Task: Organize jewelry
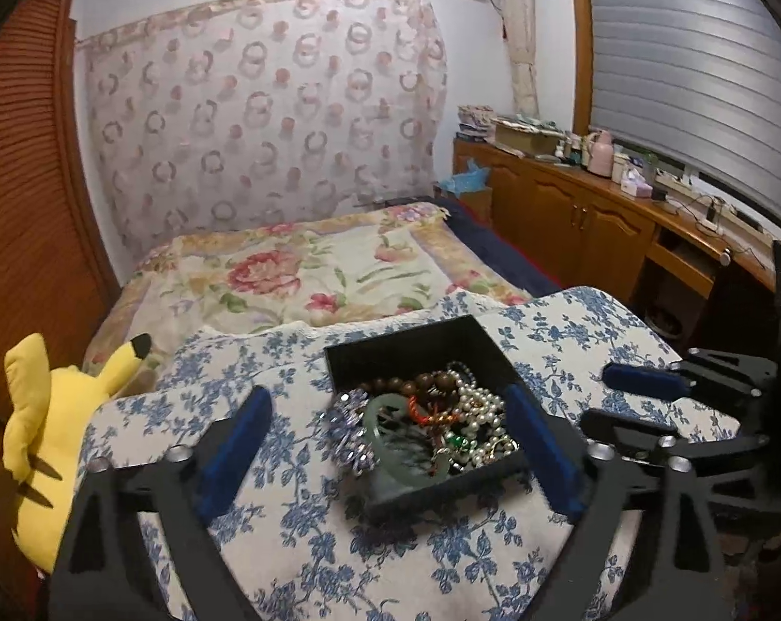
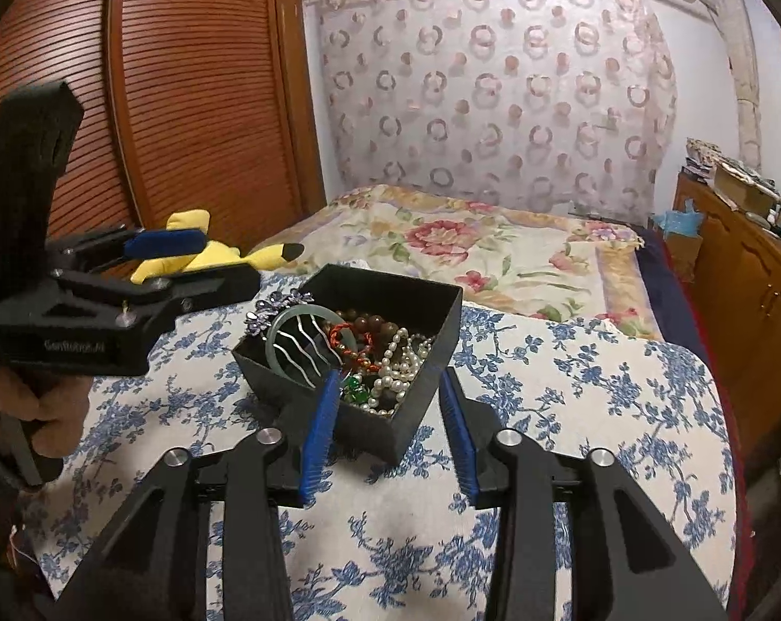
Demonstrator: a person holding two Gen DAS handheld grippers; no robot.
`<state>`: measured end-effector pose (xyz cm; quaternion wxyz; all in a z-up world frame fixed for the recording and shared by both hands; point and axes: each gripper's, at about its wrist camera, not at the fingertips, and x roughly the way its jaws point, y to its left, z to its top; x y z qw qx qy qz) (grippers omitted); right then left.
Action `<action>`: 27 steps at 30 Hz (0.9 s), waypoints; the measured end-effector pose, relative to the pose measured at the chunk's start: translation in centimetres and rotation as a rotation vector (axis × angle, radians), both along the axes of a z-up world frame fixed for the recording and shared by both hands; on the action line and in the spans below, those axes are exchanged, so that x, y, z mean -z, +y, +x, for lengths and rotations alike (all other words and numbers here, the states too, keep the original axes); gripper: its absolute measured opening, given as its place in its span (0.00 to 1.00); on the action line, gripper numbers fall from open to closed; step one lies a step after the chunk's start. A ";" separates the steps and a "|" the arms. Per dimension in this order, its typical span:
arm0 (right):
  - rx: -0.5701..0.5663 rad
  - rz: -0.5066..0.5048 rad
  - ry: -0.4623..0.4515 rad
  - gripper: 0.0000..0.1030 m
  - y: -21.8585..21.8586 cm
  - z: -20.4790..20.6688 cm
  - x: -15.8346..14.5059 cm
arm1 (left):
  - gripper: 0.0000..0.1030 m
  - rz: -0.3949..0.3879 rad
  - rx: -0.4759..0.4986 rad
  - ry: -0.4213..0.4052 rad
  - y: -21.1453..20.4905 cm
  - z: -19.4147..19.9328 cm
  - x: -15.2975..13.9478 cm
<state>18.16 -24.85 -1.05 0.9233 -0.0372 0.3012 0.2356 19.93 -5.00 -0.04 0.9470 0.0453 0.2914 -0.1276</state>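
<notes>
The box of tangled jewelry sits mid-cushion. Both claws gape empty: left claw straddling it, right claw at its near corner. Best pinch one loose piece, lifting slowly to avoid snagging the pearls.

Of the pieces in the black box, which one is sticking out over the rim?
The purple flower hair comb. Its beaded flowers hang over the black box rim on the left gripper side; the jade bangle, pearls and brown beads lie inside.
</notes>
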 end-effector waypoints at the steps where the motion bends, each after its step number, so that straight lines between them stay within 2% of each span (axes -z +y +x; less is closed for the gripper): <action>1: 0.005 0.005 -0.006 0.49 -0.1 -0.4 -0.2 | 0.92 0.000 -0.006 -0.011 0.1 -0.3 0.0; 4: 0.021 0.026 -0.019 0.55 -0.4 -1.3 -0.5 | 0.92 0.008 -0.033 -0.020 0.6 -1.3 0.6; 7: 0.031 0.039 -0.030 0.57 -0.4 -2.6 -0.9 | 0.92 0.002 -0.043 -0.015 1.0 -2.1 0.9; 12: 0.055 0.053 -0.065 0.76 -0.1 -4.6 -1.5 | 0.92 -0.002 -0.069 -0.010 1.9 -4.2 1.6; 14: 0.082 0.052 -0.088 0.89 0.1 -5.7 -1.8 | 0.92 -0.007 -0.086 -0.013 2.2 -5.4 1.8; 17: 0.115 0.054 -0.118 0.98 0.1 -7.1 -2.4 | 0.92 -0.017 -0.107 -0.015 2.7 -7.1 1.7; 21: 0.137 0.073 -0.127 0.98 0.0 -8.9 -2.8 | 0.92 -0.022 -0.125 -0.006 3.3 -9.1 1.7; 24: 0.167 0.084 -0.130 0.98 -0.4 -10.1 -2.7 | 0.92 0.007 -0.147 -0.012 3.5 -10.5 1.6; 27: 0.198 0.076 -0.154 0.98 -0.6 -11.1 -2.7 | 0.92 -0.005 -0.158 -0.015 3.7 -11.4 1.4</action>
